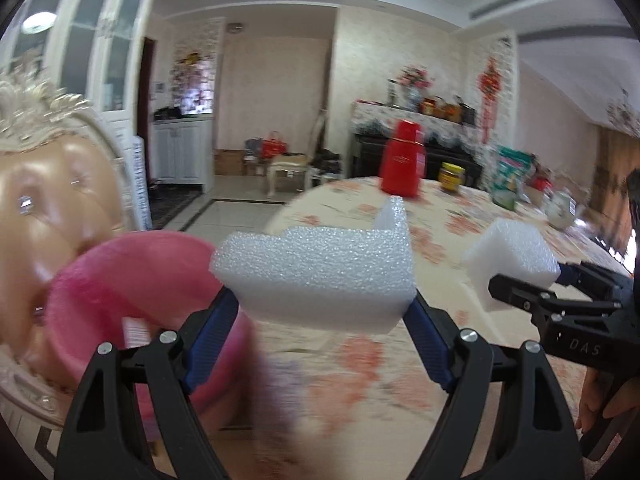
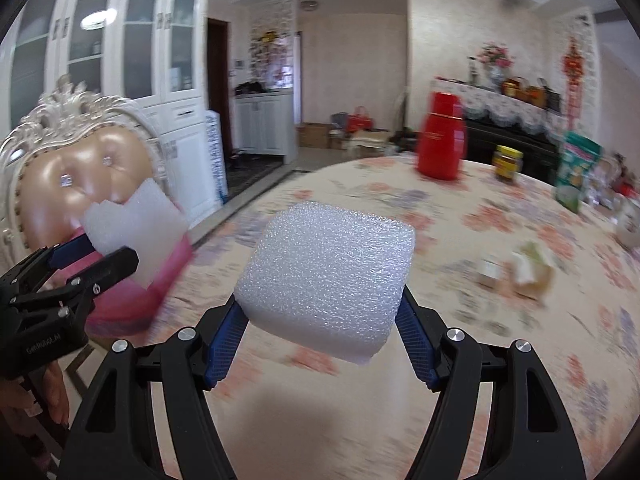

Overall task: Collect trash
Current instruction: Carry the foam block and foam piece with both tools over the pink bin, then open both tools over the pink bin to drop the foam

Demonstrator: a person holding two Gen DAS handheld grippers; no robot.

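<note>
My left gripper (image 1: 322, 312) is shut on a stepped white foam piece (image 1: 320, 268) and holds it above the table, next to a pink bin (image 1: 132, 280) at the left. My right gripper (image 2: 324, 320) is shut on a white foam block (image 2: 328, 276), held above the floral tablecloth (image 2: 480, 320). The right gripper and its foam block (image 1: 512, 256) show at the right of the left wrist view. The left gripper's foam piece (image 2: 132, 228) shows over the pink bin (image 2: 140, 292) in the right wrist view. Crumpled paper scraps (image 2: 528, 268) lie on the table to the right.
An ornate tan chair (image 2: 72, 168) stands behind the bin at the table's left edge. A red thermos (image 2: 442, 140), a jar (image 2: 508, 162) and a green package (image 2: 576, 172) stand at the far side of the table.
</note>
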